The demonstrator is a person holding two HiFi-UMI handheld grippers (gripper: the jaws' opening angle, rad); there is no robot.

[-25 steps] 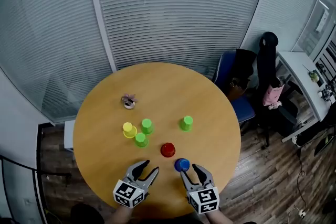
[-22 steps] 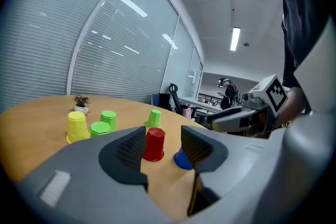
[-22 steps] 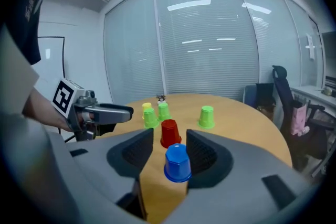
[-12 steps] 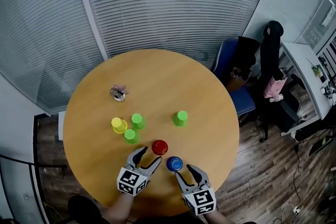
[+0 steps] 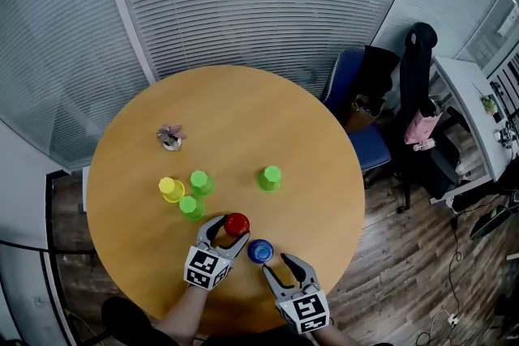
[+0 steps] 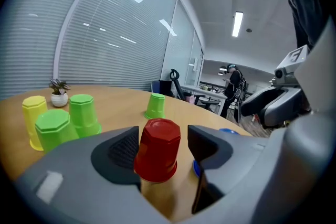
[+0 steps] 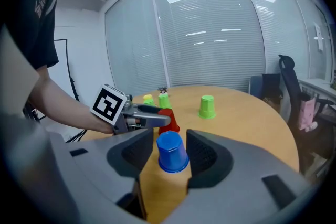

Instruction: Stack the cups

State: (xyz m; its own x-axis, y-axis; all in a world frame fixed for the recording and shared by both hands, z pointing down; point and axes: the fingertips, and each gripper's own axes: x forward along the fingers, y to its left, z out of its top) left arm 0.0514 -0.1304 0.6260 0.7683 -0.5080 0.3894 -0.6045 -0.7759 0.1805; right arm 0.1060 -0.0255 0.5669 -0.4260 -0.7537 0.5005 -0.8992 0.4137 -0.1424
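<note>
The left claw (image 5: 228, 232) is being brought forward from the near edge of the surface (image 5: 243, 117) and is now being set around the upturned red cup (image 5: 237, 224). Its jaws are being spread wider, with the cup between them but apparently not yet pinched. The right claw (image 5: 279, 264) is being kept half spread, with the blue cup (image 5: 259, 250) standing just at its tips, seemingly untouched. Both cups are sitting near that edge, so a first pick-up for stacking is probably being prepared.
</note>
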